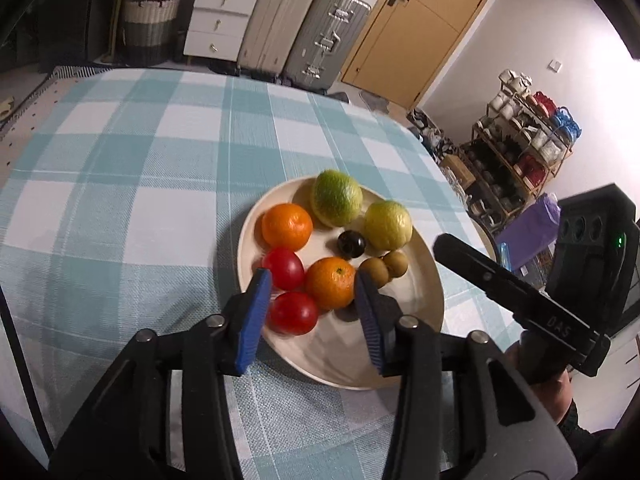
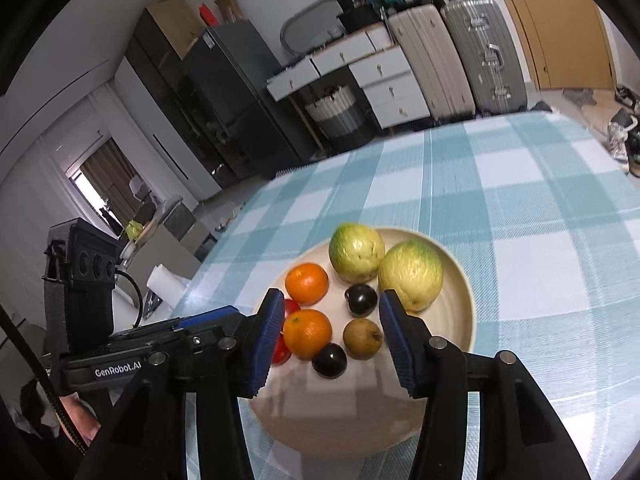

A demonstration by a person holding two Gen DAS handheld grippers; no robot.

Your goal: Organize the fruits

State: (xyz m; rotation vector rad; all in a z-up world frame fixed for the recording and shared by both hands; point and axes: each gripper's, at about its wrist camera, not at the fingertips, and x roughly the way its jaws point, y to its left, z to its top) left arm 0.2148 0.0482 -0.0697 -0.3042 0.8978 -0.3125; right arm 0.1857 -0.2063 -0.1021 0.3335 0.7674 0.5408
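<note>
"GenRobot.AI" on left claw (image 2: 208, 316)

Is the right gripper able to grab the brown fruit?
Probably yes. The right gripper is open, and the brown fruit sits on the plate just ahead between its fingers, with nothing on top of it.
</note>
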